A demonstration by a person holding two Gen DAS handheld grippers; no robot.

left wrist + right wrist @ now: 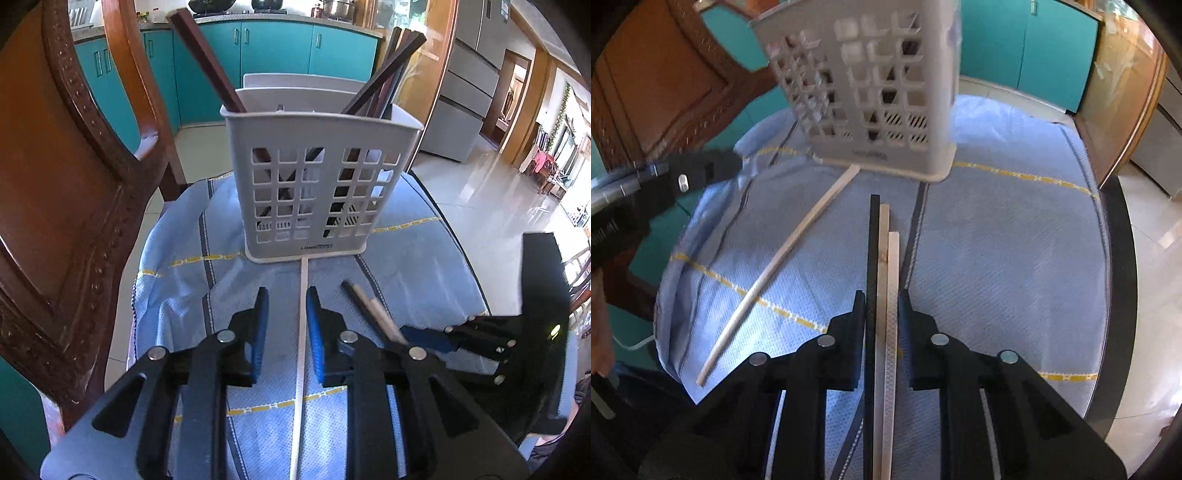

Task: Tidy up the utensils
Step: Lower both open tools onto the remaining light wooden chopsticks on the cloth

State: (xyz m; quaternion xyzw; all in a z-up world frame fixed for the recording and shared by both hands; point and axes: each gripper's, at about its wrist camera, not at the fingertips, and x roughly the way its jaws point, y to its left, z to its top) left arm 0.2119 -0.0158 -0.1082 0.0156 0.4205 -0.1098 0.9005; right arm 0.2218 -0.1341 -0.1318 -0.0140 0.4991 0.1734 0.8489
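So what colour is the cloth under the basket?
Light blue cloth with dashed yellow lines and dark stripes; the right wrist view shows it best.

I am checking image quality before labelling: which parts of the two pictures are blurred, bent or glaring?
Left wrist view: the utensil basket is sharp, the fisheye bends the chair, and the floor at right glares white. Right wrist view: the basket and the left tool are smeared by motion blur, while the chopsticks stay sharp.
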